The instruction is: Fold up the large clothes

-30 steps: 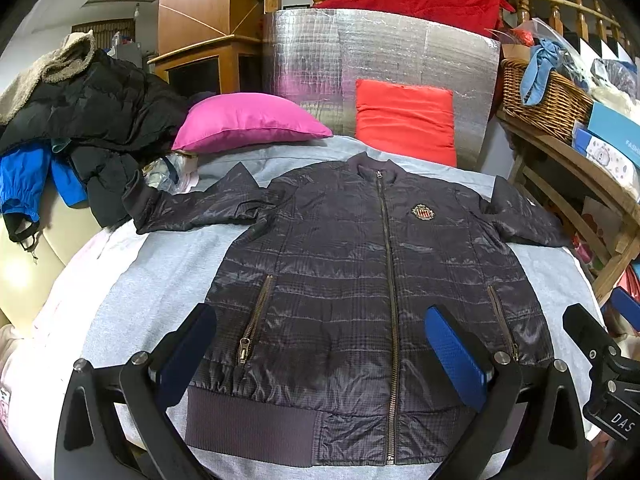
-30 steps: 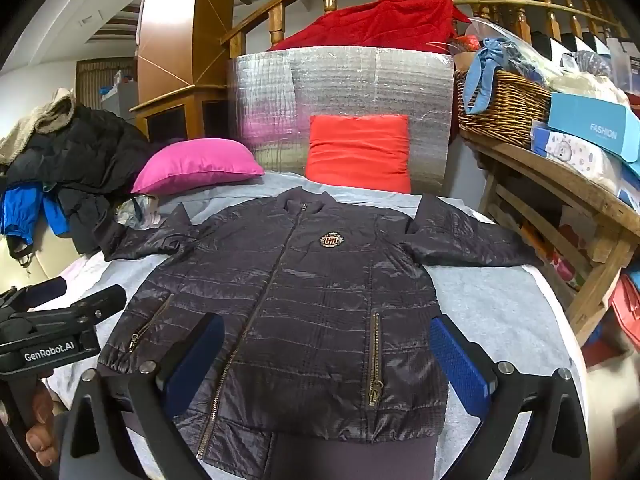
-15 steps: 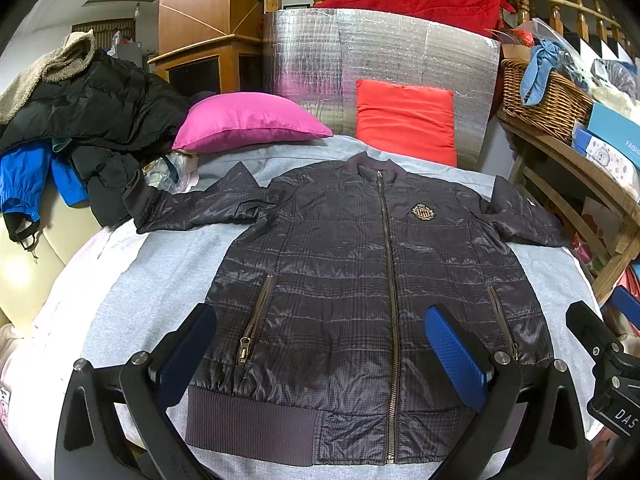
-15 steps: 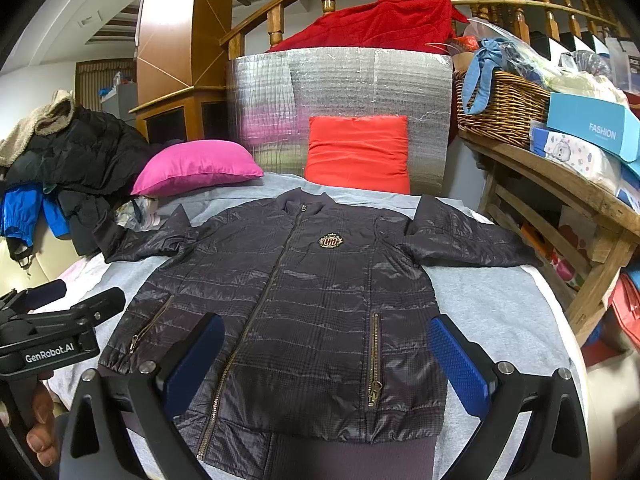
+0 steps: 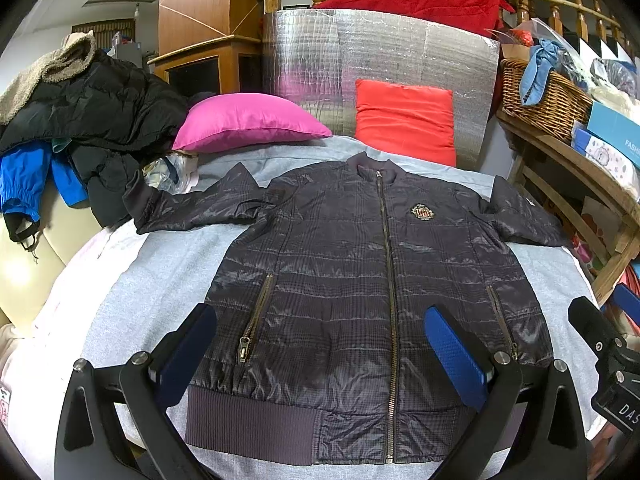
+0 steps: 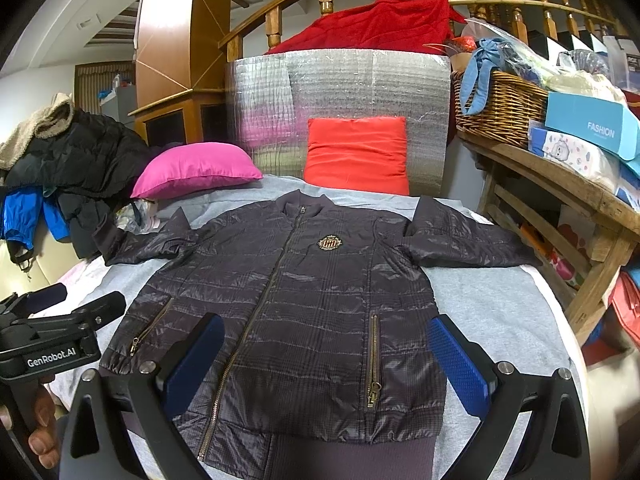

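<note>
A dark quilted jacket (image 5: 372, 280) is lying zipped and face up across the grey-covered bed (image 5: 160, 280), its ribbed hem at the near edge, its collar toward the pillows at the far edge, one sleeve running out toward each side edge. The left gripper (image 5: 320, 344) is hovering over the hem with its fingers spread wide and holding nothing; the right gripper (image 6: 326, 354) is doing the same. No fold looks begun. The shell looks slick and padded, so a shallow pinch is likely slipping off or catching only the top layer, leaving the back panel behind. The left sleeve (image 5: 192, 204) is lying near the clothes pile (image 5: 100, 120) and could be snagging there when it is swung inward.
</note>
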The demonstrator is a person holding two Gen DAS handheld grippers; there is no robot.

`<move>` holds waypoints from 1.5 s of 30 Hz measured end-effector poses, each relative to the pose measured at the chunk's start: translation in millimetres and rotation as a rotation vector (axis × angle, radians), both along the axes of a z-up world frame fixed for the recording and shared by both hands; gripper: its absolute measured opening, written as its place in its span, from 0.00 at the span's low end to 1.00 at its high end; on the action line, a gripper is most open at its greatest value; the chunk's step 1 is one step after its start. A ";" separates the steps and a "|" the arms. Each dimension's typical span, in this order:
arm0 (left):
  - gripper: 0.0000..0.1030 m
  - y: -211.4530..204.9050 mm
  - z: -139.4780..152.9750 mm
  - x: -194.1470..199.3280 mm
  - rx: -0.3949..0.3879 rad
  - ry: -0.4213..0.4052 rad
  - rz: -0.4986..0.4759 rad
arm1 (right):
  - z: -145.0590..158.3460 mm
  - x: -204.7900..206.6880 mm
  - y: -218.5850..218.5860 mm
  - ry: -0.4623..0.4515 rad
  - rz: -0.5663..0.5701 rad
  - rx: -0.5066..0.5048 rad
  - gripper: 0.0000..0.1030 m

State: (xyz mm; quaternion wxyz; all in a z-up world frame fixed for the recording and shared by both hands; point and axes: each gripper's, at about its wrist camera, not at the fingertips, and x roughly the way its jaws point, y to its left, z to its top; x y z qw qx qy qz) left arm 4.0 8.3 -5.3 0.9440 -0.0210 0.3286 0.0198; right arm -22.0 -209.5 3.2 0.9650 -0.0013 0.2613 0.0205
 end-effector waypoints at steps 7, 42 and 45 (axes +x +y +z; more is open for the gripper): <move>1.00 -0.5 1.3 -0.2 -0.001 -0.002 0.000 | 2.1 0.0 -0.4 -0.003 0.001 0.001 1.00; 1.00 -2.2 -18.8 18.8 0.001 0.039 0.005 | -20.0 19.1 -3.9 0.069 0.011 0.008 1.00; 1.00 2.4 -33.1 29.5 -0.001 0.075 0.019 | -29.4 24.5 -11.2 0.105 0.022 0.035 1.00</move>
